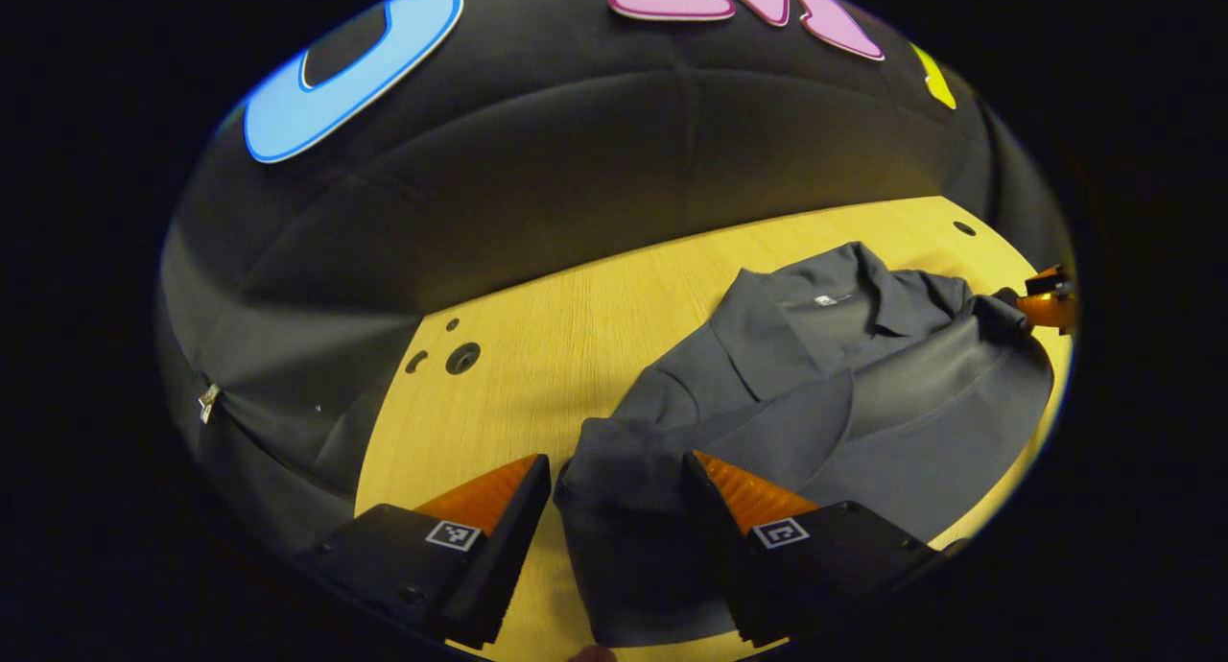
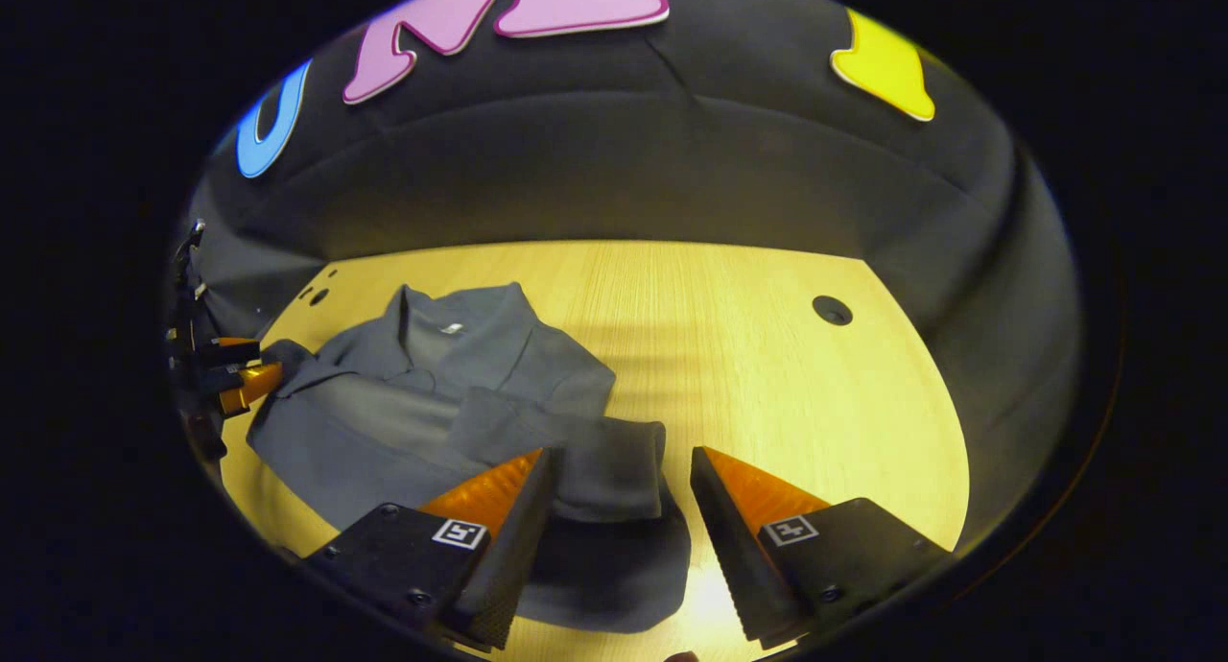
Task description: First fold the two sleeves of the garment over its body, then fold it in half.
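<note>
A grey collared shirt (image 1: 844, 374) lies collar-up on the wooden table (image 1: 537, 345). In the left gripper view one sleeve (image 1: 624, 494) reaches toward me, and its cuff sits between the spread fingers of my left gripper (image 1: 617, 461), close to the right-hand finger. My left gripper is open. At the far right of that view the right gripper (image 1: 1046, 302) is at the other sleeve's bunched end. In the right gripper view the shirt (image 2: 413, 393) lies left of centre. Its near sleeve (image 2: 604, 470) rests between the wide fingers of my right gripper (image 2: 623, 451), which is open. The left gripper (image 2: 240, 379) shows at the far left.
The table (image 2: 767, 355) has round holes: one at its left side (image 1: 462, 358) and one at its right side (image 2: 832, 309). The black cloth wall curves closely behind the table. A metal zip pull (image 1: 207, 401) hangs on the wall at the left.
</note>
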{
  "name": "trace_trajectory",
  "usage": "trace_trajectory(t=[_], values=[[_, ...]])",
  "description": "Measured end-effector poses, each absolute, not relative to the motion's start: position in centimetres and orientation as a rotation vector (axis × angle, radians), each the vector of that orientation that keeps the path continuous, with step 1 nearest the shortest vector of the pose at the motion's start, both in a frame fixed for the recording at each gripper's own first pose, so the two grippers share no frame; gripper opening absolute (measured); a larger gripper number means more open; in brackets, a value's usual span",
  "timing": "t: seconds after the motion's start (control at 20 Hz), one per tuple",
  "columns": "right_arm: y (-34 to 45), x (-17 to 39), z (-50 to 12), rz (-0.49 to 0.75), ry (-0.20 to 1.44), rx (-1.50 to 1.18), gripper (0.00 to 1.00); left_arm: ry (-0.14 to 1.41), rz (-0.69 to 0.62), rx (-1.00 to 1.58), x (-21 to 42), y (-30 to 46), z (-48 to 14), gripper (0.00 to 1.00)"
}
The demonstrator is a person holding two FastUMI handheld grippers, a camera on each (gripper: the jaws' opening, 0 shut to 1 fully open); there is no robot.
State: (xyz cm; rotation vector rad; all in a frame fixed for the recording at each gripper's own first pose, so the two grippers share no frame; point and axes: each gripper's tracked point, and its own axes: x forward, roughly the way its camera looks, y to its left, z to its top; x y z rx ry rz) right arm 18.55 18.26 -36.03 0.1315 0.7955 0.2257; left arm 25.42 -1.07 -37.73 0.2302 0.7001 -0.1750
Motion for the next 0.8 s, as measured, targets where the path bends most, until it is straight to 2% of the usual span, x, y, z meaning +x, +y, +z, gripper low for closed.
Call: trace_trajectory(t=[0.1,0.3,0.8], values=[[18.0,17.7,-33.9,0.230,0.763,0.145,0.89,0.661,-0.191,0.198,24.2,-1.6,-35.7,0.90],[18.2,15.7,-28.9,0.254,0.681,0.182,0.96,0.565,-0.232,0.134,21.3,-2.6,-31.0,0.90],[16.8,9.3,-22.5,0.276,0.551,0.162,0.98,0.456,-0.322,0.038,12.1,-3.4,-24.1,0.91]])
